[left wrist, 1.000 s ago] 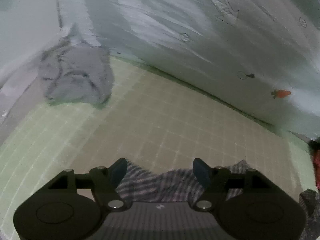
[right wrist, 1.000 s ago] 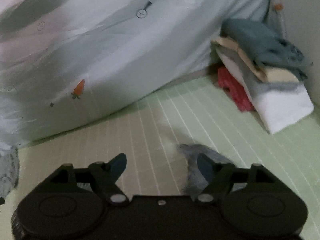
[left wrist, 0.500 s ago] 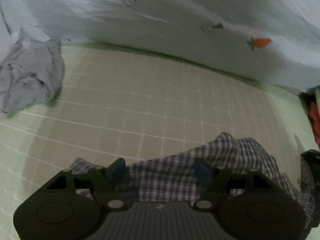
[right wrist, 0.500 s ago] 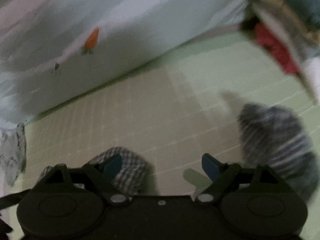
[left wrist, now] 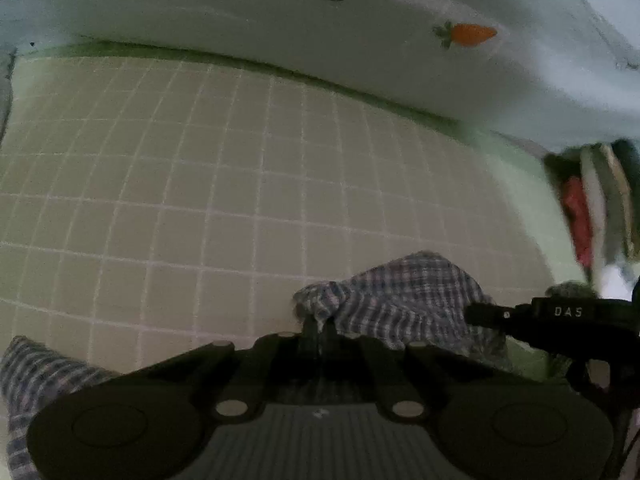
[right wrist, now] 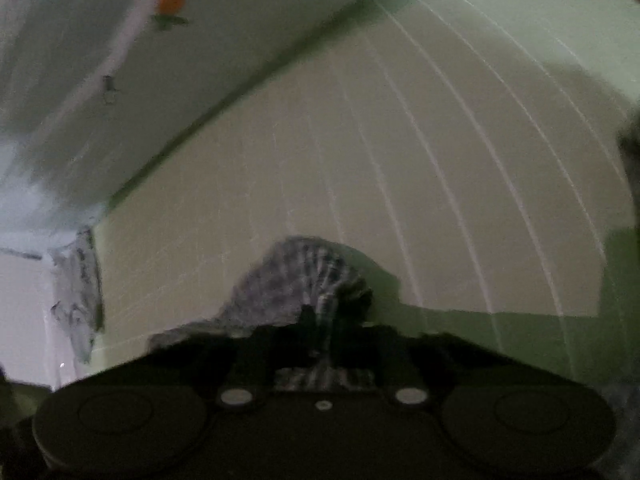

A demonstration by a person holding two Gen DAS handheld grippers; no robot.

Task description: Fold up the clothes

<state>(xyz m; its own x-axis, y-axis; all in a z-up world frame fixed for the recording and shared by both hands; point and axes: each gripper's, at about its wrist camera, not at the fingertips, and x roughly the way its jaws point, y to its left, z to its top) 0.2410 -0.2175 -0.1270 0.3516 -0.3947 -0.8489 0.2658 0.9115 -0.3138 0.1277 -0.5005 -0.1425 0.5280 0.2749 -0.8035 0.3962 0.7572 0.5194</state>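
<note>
**Both claws pinched the checked cloth on the green bedsheet**

The left gripper (left wrist: 318, 330), a black two-finger claw, had its fingers pressed together on a bunched fold of the blue-and-white checked garment (left wrist: 404, 300), which rose in a crumpled mound just ahead and to the right of its tips. More of the same checked fabric lay at the lower left, beside the claw's body. The right gripper (right wrist: 320, 320), an identical black claw, also had its fingers closed on a gathered ridge of the checked garment (right wrist: 296, 276), with the cloth fanning out ahead and to the left of the tips; that view was blurred. In the left wrist view, the other claw's black body marked "DAS" (left wrist: 560, 314) sat to the right, close behind the mound. Both claws worked over a pale green bedsheet with a white grid (left wrist: 200, 184). Beyond it stretched a pale blue quilt printed with orange carrots (left wrist: 466, 35). A stack of folded clothes with a red item (left wrist: 578, 216) stood far to the right of the left claw, and a crumpled grey garment (right wrist: 80, 292) lay far to the left of the right claw
</note>
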